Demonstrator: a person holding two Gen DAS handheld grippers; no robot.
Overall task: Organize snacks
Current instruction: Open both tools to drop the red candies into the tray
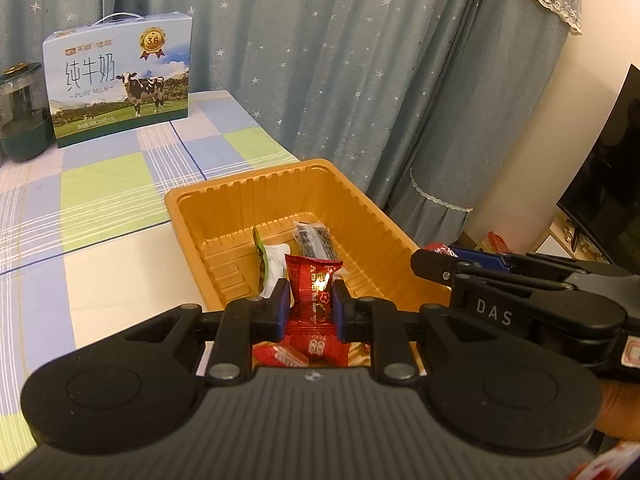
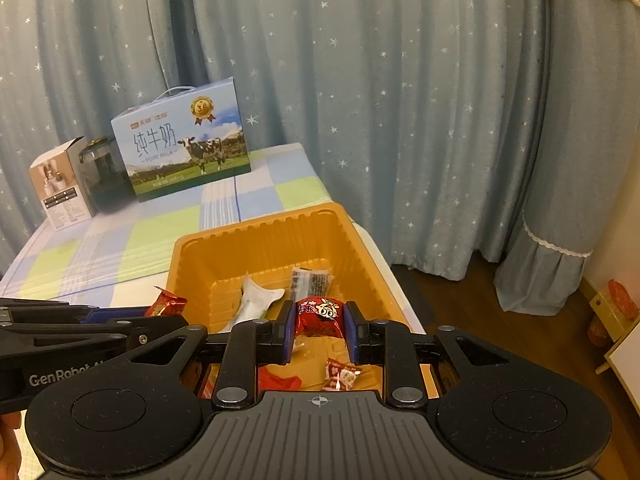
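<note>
Both jaws pinching red snacks: left gripper point(image 1: 308, 304) has a candy point(image 1: 314, 286), right gripper point(image 2: 318, 330) a packet point(image 2: 320, 314), tray point(image 1: 400, 224) directly below, lower centre frame.

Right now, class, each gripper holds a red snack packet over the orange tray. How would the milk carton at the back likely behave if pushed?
The milk carton is a flat-bottomed box, so it would probably slide on the checked cloth rather than roll. It stands tall and narrow, so a high push might tip it. If full, it is likely heavy.
</note>
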